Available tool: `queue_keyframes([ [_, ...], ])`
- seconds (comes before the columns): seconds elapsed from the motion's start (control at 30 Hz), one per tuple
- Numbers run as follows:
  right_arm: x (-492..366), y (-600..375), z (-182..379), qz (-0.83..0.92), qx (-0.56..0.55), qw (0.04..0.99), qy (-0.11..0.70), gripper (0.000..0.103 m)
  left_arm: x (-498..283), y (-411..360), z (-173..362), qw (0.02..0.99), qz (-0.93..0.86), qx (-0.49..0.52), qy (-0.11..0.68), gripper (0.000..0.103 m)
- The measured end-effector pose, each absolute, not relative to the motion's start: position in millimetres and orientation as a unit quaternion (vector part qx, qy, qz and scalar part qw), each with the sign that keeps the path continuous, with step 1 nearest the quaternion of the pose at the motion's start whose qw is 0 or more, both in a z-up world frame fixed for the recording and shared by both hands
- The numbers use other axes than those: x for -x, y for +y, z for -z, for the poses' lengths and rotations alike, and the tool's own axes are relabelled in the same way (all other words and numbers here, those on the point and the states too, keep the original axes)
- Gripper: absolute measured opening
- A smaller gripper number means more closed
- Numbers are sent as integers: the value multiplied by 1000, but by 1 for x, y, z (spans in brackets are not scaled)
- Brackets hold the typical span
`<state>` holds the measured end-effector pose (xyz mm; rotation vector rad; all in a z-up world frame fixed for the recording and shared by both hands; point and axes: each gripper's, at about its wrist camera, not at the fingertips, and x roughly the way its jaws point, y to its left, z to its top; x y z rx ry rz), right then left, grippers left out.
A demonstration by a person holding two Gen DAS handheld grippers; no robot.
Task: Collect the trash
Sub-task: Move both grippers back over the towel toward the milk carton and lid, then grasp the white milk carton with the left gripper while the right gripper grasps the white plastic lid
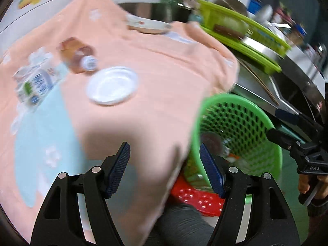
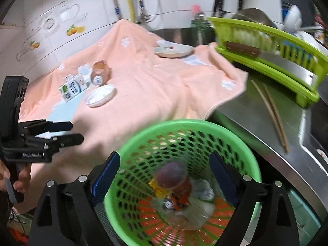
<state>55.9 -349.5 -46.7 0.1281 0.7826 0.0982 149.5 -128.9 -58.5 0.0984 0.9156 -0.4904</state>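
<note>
A green mesh basket (image 2: 242,149) stands beside the counter, with a brown bottle (image 2: 174,176) and crumpled wrappers inside. My right gripper (image 2: 164,174) is open above it, empty. On the peach towel (image 1: 155,65) lie a white plastic lid (image 1: 112,85), a small brown bottle (image 1: 78,55) on its side and a milk carton (image 1: 33,82). My left gripper (image 1: 165,164) is open and empty over the towel's front edge, with the basket (image 1: 256,110) to its right. The same lid (image 2: 100,95), bottle (image 2: 99,73) and carton (image 2: 72,88) show in the right wrist view.
A white dish (image 2: 174,51) sits at the towel's far end by the sink. A lime dish rack (image 2: 272,47) stands on the steel counter at right, with chopsticks (image 2: 270,110) in front of it. A red stool (image 1: 196,198) is under the basket.
</note>
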Motion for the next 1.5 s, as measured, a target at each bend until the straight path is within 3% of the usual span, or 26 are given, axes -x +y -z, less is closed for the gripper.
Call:
queue_keyframes([
  [0.53, -144, -248, 36, -157, -10, 911, 381, 90, -205, -15, 27, 907, 129, -16, 400, 73],
  [0.7, -174, -217, 37, -183, 15, 904, 386, 91, -225, 9, 17, 915, 113, -14, 387, 81],
  [1.17, -239, -187, 66, -194, 50, 884, 422, 93, -289, 49, 13, 918, 93, -19, 384, 91],
  [1.5, -257, -179, 80, -200, 62, 878, 431, 93, -328, 40, 27, 907, 102, -66, 402, 91],
])
